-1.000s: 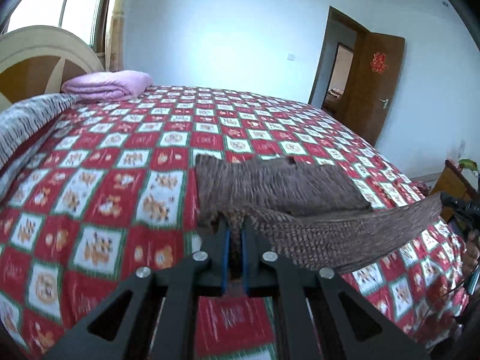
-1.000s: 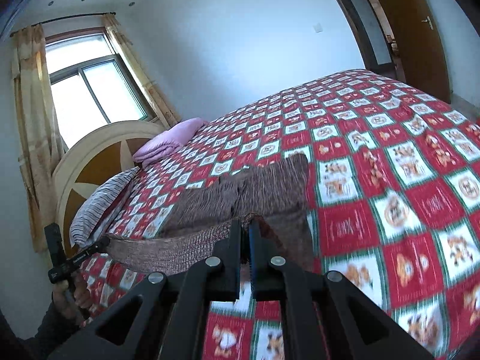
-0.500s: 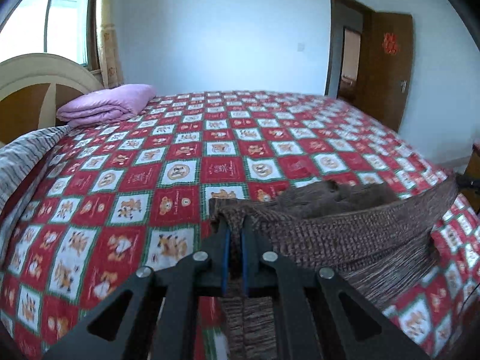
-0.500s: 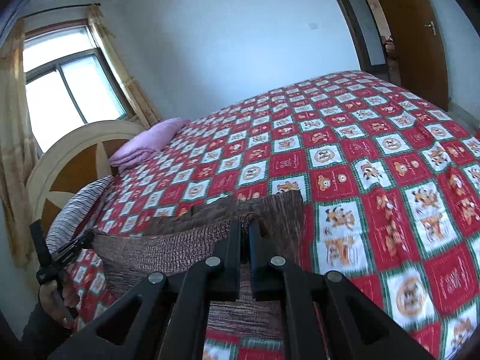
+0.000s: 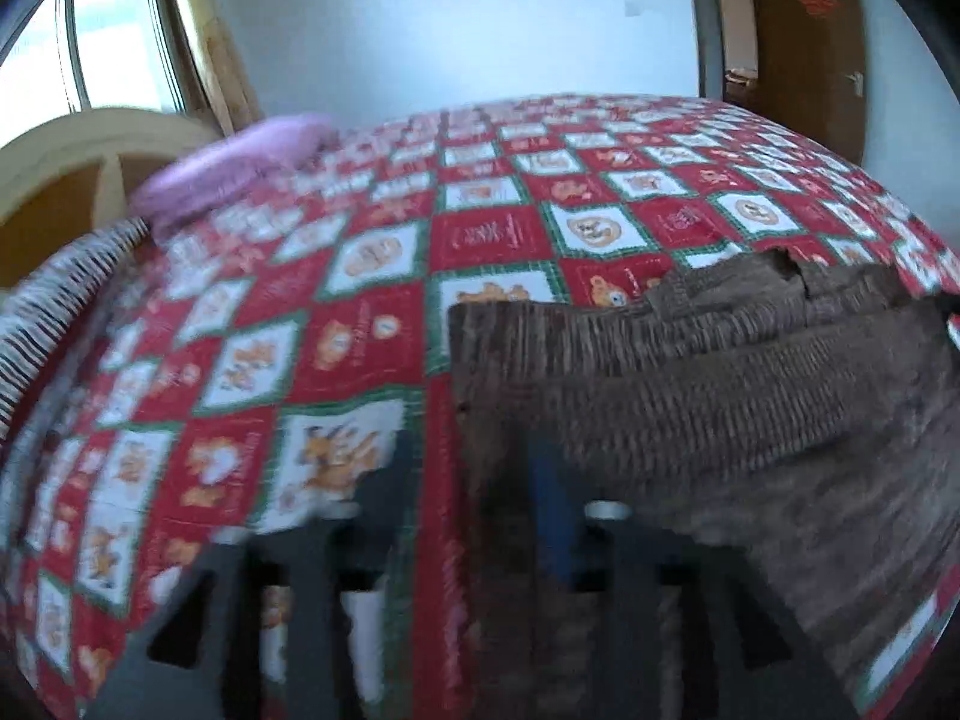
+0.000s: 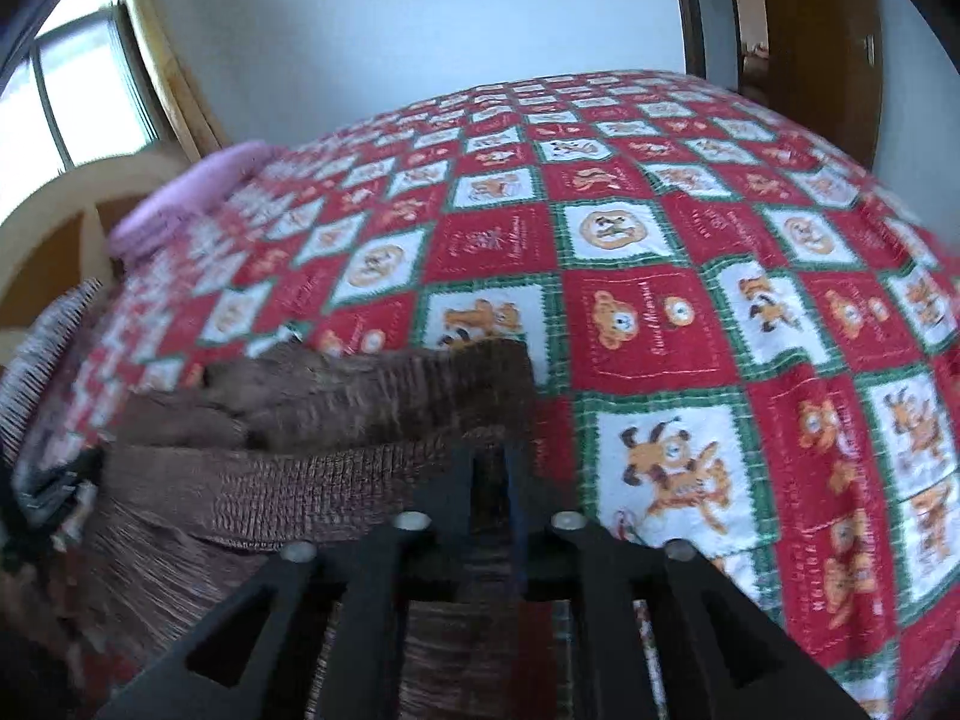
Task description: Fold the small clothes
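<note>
A brown knit garment (image 5: 690, 396) lies folded over itself on the red, white and green checked bedspread (image 5: 372, 324). My left gripper (image 5: 480, 480) is low over the garment's left edge. Its jaws are opening and stand wide, with the cloth's edge between them and the pads off it. In the right wrist view the same garment (image 6: 336, 480) spreads to the left. My right gripper (image 6: 489, 480) sits at its right end with its jaws opening. A narrow gap shows brown cloth between the fingers. Both views are blurred by motion.
A folded pink blanket (image 5: 240, 168) and a striped pillow (image 5: 48, 312) lie by the curved headboard (image 5: 60, 150) at the left. A brown door (image 5: 804, 60) stands open at the back right. The bedspread (image 6: 690, 300) stretches bare beyond and to the right of the garment.
Both grippers moved forward and down, carrying the garment's lifted edge over onto the rest of it. Their jaws, shut on the cloth before, now stand apart.
</note>
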A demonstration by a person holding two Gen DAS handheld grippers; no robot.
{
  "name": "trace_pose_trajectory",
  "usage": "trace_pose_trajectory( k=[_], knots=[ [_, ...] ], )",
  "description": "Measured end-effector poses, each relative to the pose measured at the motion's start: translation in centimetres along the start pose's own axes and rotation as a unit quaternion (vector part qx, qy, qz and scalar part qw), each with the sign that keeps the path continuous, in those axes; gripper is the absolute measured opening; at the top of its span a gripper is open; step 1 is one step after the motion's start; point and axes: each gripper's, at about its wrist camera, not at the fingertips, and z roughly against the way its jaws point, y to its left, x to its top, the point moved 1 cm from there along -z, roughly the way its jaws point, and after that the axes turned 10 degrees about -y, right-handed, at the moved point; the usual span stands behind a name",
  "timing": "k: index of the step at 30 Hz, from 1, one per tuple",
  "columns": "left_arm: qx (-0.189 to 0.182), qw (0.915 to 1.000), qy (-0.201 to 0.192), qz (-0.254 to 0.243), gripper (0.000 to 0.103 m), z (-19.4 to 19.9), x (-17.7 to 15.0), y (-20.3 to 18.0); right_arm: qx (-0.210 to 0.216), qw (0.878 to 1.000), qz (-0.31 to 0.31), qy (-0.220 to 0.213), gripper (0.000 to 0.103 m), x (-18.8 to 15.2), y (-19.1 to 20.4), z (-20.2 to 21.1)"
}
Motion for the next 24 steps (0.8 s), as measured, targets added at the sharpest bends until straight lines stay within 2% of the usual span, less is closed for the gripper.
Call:
trace_pose_trajectory(
  k=[1,2,5,8,10,11,12,14,17,18,21,24],
  knots=[
    [0.004,0.9999,-0.01,-0.012,0.085,0.7,-0.3,-0.1,0.002,1.0,0.017,-0.005,0.062,-0.3,0.5,0.4],
    [0.009,0.9994,-0.02,-0.026,0.087,1.4,-0.8,-0.2,0.002,0.999,0.035,-0.009,0.075,-0.7,1.1,0.9],
    [0.005,0.9981,-0.008,-0.061,0.088,0.6,-1.5,-1.0,0.002,0.992,0.127,-0.018,0.076,-2.3,4.2,1.8],
    [0.037,0.9933,0.005,-0.11,0.09,-1.5,-1.5,-2.3,-0.02,0.978,0.206,0.003,0.076,-3.5,6.9,0.2],
    [0.059,0.9924,0.01,-0.107,0.101,-3.0,-0.5,-2.3,-0.052,0.968,0.244,0.004,0.076,-3.3,8.0,-1.2],
    [0.074,0.993,0.01,-0.092,0.102,-3.9,0.6,-1.9,-0.06,0.965,0.255,0.003,0.076,-2.8,8.4,-2.0],
    [0.088,0.9922,0.011,-0.087,0.102,-4.6,1.3,-1.6,-0.071,0.964,0.258,-0.002,0.076,-1.7,8.6,-3.0],
    [0.125,0.9898,0.015,-0.067,0.101,-6.1,2.8,-0.5,-0.124,0.961,0.243,-0.031,0.076,2.0,8.1,-4.3],
    [0.157,0.9871,0.03,-0.007,0.101,-7.2,4.0,2.5,-0.151,0.969,0.177,-0.084,0.076,6.5,6.3,-3.8],
    [0.16,0.9866,0.034,0.006,0.1,-7.1,3.8,3.2,-0.145,0.974,0.145,-0.094,0.076,7.4,5.6,-3.3],
    [0.162,0.9856,0.042,0.022,0.1,-6.6,2.1,4.9,-0.106,0.983,0.114,-0.093,0.076,7.2,4.5,-2.3],
    [0.164,0.9847,0.052,0.023,0.1,-5.9,0.1,5.6,-0.107,0.983,0.117,-0.096,0.076,5.0,3.5,-1.4]
  ],
)
